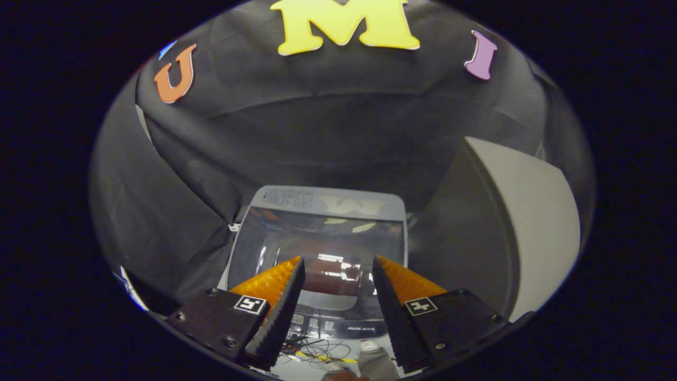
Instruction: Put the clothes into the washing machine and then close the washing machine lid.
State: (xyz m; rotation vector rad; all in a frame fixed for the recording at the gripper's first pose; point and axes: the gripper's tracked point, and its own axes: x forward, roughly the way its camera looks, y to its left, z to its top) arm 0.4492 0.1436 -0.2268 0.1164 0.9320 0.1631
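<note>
I look down on a grey top-loading washing machine point(317, 206) that stands against the black cloth wall. Its glossy dark lid point(264, 243) lies flat over the tub and mirrors the booth. Through the lid's window, beyond my fingertips, a brownish shape point(330, 278) shows; I cannot tell whether it is clothing or a reflection. The machine's control panel point(338, 327) runs along its near edge, between my fingers. My gripper point(337, 260) hovers above the near part of the lid, open, with nothing between its fingers.
A tall white panel point(534, 222) stands to the right of the machine. Loose cables point(317, 350) lie on the pale floor in front of the machine, with a grey shape point(376, 364) beside them, perhaps a person's foot.
</note>
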